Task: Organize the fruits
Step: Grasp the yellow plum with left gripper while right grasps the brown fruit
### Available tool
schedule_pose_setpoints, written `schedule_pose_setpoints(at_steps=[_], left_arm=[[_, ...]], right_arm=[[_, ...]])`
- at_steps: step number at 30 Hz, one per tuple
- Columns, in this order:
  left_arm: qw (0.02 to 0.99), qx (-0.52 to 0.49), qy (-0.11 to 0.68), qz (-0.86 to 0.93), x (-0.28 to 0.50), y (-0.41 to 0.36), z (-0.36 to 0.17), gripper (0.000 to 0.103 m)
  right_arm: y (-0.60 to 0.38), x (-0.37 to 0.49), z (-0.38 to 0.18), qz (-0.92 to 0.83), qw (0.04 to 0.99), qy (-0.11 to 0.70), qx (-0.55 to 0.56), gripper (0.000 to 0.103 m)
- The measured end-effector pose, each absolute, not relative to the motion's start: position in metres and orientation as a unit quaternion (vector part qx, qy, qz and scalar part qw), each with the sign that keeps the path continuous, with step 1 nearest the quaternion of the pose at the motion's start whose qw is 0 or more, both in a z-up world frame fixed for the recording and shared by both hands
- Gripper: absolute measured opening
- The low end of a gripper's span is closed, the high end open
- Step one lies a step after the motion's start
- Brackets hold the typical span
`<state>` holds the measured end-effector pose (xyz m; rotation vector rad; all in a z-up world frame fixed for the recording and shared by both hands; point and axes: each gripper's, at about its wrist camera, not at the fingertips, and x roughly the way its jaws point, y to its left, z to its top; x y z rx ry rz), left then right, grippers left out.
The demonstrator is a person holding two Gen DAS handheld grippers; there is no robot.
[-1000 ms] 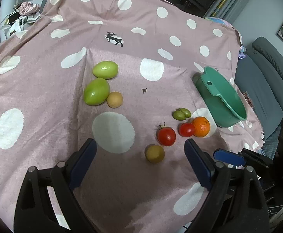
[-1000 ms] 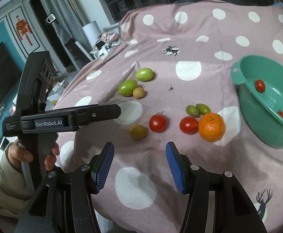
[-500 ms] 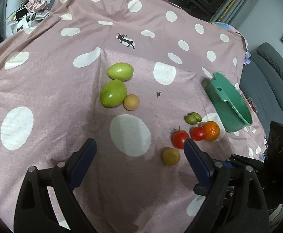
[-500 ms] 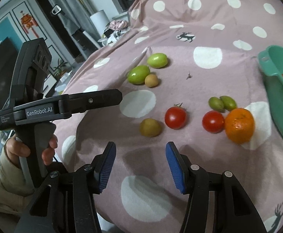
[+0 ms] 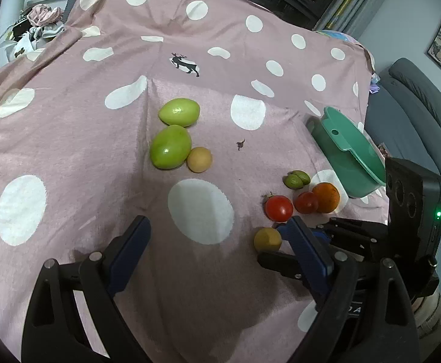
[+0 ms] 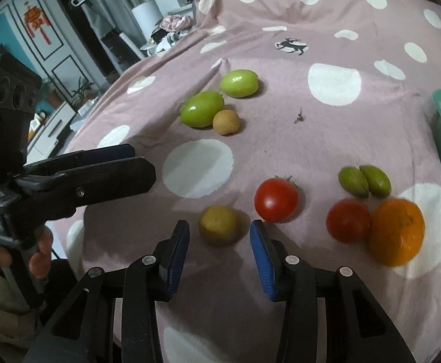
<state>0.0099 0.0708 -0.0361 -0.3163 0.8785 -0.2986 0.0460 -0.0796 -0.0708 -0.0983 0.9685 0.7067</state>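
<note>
- Right now the right gripper (image 6: 219, 236) hangs low over the pink dotted cloth (image 6: 326, 139), and its blue fingers (image 6: 176, 254) are closing in.
- The small yellow fruit (image 6: 219, 224) lies just past the fingertips, right in line with the gap between them. The pads do not press on it yet.
- This fruit is nearly round, so it has no long side to line up with. The fingers only need to go a bit further forward and down to sit on both sides of it.
- The big red tomato (image 6: 276, 200) sits just beside the yellow fruit, on the side of the right-hand finger. That finger may bump it, I think.
- The left gripper (image 5: 217, 236) is held wide open with nothing in it. It points at a white dot on the cloth, so the right hand is the nearer one.
- From the left camera the right gripper's tips are partly hidden, so I cannot be sure how close they are.
- The green bowl (image 5: 349, 154) waits further off, past the orange (image 5: 326, 193).
</note>
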Motion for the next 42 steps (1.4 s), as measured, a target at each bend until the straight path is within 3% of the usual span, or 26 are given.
schedule_pose_setpoints(at_steps=[3, 6, 10, 12, 25, 30, 38, 42], left_arm=[[0.882, -0.148, 0.425, -0.143, 0.012, 0.070, -0.037, 0.091], [0.880, -0.140, 0.431, -0.144, 0.017, 0.065, -0.037, 0.091], [0.875, -0.136, 0.440, -0.150, 0.028, 0.058, -0.039, 0.089], [0.872, -0.134, 0.444, -0.156, 0.034, 0.054, -0.038, 0.080], [0.864, -0.102, 0.478, -0.119, 0.091, 0.040, -0.051, 0.069], [0.865, -0.079, 0.482, -0.111, 0.101, 0.035, -0.055, 0.035], [0.864, -0.060, 0.487, -0.109, 0.115, 0.031, -0.061, 0.025], [0.863, -0.058, 0.488, -0.113, 0.116, 0.029, -0.062, 0.027]], right_arm=[[-0.073, 0.048, -0.071, 0.336, 0.825, 0.451, -0.059, 0.044], [-0.069, 0.047, -0.071, 0.336, 0.828, 0.442, -0.081, 0.031], [-0.076, 0.050, -0.071, 0.342, 0.827, 0.441, -0.066, 0.031], [-0.085, 0.052, -0.070, 0.340, 0.827, 0.446, -0.048, 0.031], [-0.112, 0.051, -0.065, 0.354, 0.830, 0.431, -0.002, 0.031], [-0.117, 0.054, -0.067, 0.357, 0.829, 0.430, 0.013, 0.031], [-0.119, 0.055, -0.069, 0.360, 0.827, 0.432, 0.019, 0.031], [-0.119, 0.054, -0.070, 0.358, 0.827, 0.433, 0.018, 0.031]])
